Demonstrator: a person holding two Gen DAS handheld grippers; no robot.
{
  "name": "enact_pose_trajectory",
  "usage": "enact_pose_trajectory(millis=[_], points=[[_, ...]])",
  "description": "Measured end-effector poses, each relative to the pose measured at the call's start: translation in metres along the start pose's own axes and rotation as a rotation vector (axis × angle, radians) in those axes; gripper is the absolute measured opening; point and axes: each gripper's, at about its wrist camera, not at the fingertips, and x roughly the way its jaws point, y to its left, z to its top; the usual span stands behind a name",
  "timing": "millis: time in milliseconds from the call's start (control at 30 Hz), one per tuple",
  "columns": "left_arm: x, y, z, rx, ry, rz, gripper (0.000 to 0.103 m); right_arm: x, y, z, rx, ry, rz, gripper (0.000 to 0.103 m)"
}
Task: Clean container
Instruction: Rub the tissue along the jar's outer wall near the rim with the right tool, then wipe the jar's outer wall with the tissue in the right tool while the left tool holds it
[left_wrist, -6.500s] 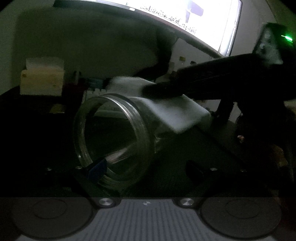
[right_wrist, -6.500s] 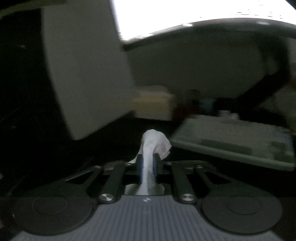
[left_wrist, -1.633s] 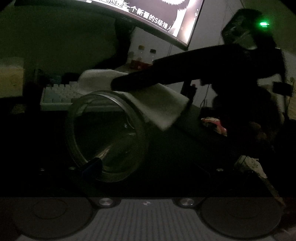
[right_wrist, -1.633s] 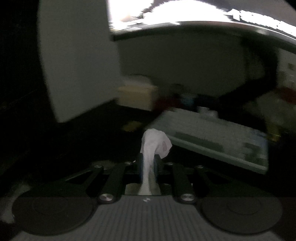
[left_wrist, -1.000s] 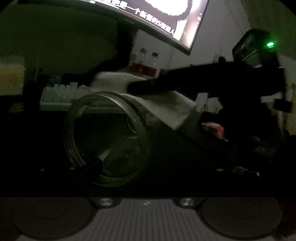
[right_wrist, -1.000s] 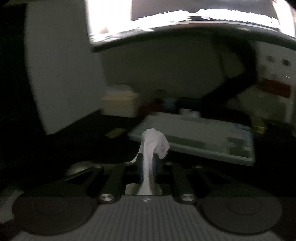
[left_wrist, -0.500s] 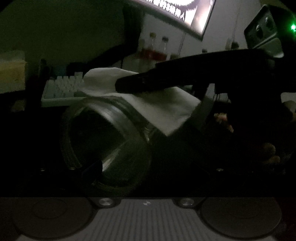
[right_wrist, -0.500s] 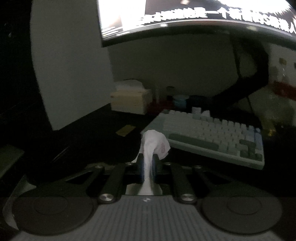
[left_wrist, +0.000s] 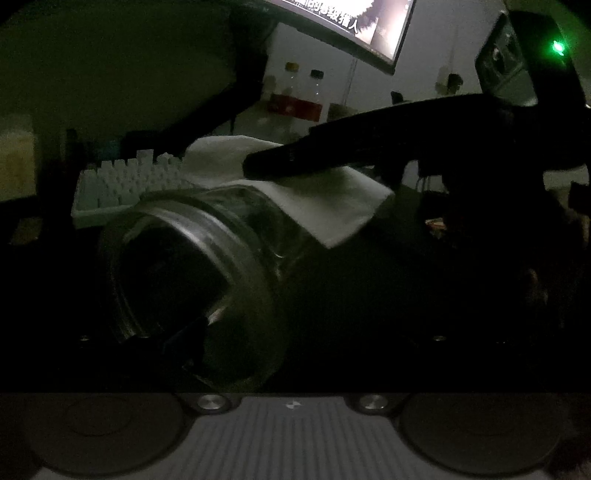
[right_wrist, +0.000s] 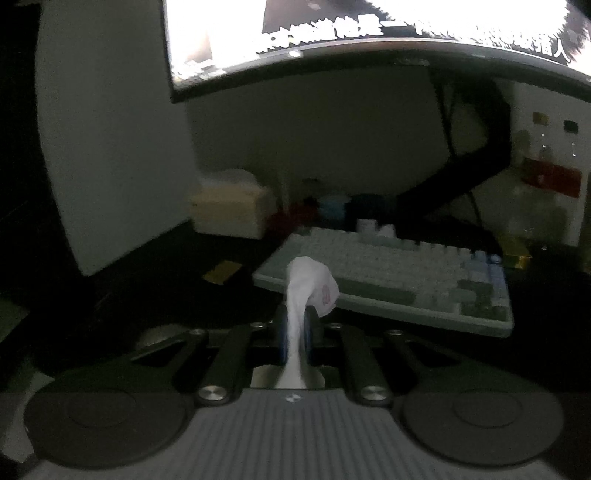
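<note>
right tongs (right_wrist: 295, 332) are pinched tight on a white tissue (right_wrist: 310, 284), which bunches up above the tips at lower centre of the right wrist view and has a faint pink mark on it, too small to read; in the left wrist view those same tongs (left_wrist: 255, 168) come in dark from the right, and the tissue (left_wrist: 332, 206) is spread under them, draped over the top of the glass jar (left_wrist: 221, 236); the jar lies tilted with its open mouth toward the camera, left of centre; left tongs (left_wrist: 236, 339) are mostly lost in the dark, one finger (left_wrist: 184, 339) sits at the jar's lower rim and they look to be gripping it, though I can't see the other finger; monitor (right_wrist: 369, 33) across the top shows white Chinese subtitles, blurry, ending in something like 猎人; pale keyboard (right_wrist: 406, 273) on the dark bench (right_wrist: 129, 295) mid-right, a tissue box (right_wrist: 229, 210) left of centre behind it; two bottles (left_wrist: 303, 88) with red labels at upper centre of the left view, label text unreadable; green light (left_wrist: 557, 47) glowing upper right.
</note>
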Motion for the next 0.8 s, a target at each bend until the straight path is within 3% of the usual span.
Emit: enact_pose_trajectory(millis=[167, 400, 433, 533, 600, 667, 800], points=[[-0.003, -0.003, -0.001, 0.058, 0.024, 0.034, 0.103, -0.008, 0.001, -0.005, -0.024, -0.02, 0.055, 0.012], [0.001, 0.003, 0.006, 0.013, 0.018, 0.066, 0.103, 0.006, -0.016, 0.01, 0.017, 0.035, -0.117, 0.015], [0.001, 0.003, 0.007, 0.007, 0.02, 0.068, 0.103, 0.006, -0.014, 0.01, 0.032, 0.042, -0.108, 0.012], [0.001, 0.007, 0.008, -0.015, 0.018, 0.056, 0.103, 0.0, -0.004, 0.009, 0.049, 0.058, 0.078, 0.012], [0.0, 0.014, 0.01, -0.04, 0.012, 0.032, 0.103, -0.001, 0.005, 0.008, 0.024, 0.062, 0.118, 0.012], [0.0, 0.021, 0.012, -0.077, 0.005, 0.0, 0.103, 0.004, 0.006, 0.01, -0.01, 0.047, 0.081, 0.012], [0.003, 0.025, 0.013, -0.086, -0.001, -0.017, 0.103, 0.026, -0.02, 0.017, 0.039, 0.032, -0.097, 0.012]])
